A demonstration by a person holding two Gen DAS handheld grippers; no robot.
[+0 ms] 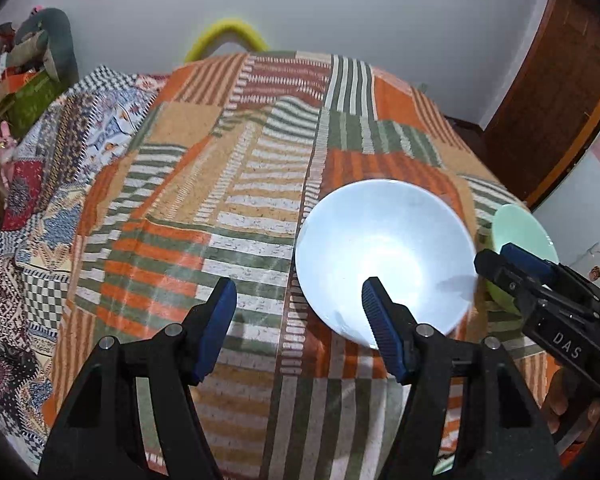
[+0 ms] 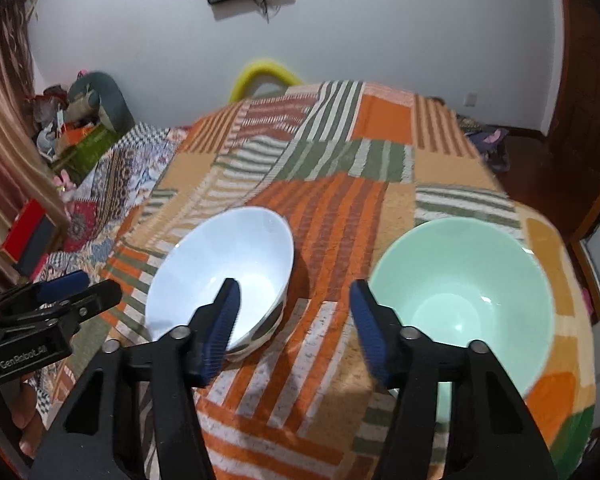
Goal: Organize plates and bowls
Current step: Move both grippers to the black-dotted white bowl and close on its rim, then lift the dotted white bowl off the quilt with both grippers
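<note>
Patchwork bedding in orange, green and cream stripes covers the bed (image 2: 332, 216) that carries both dishes, with a pale wall behind. From the left: the left gripper (image 1: 298, 320) has its jaws spread with nothing between them, its right pad just over the near rim of the round glossy white bowl (image 1: 384, 256). Beside that, the right gripper (image 2: 294, 328) also stands spread and empty, over bare blanket between the white bowl and the round mint-green bowl (image 2: 464, 300), which sit apart. I judge this the approach before a first grasp; next, each pair of jaws must straddle a bowl rim and close
</note>
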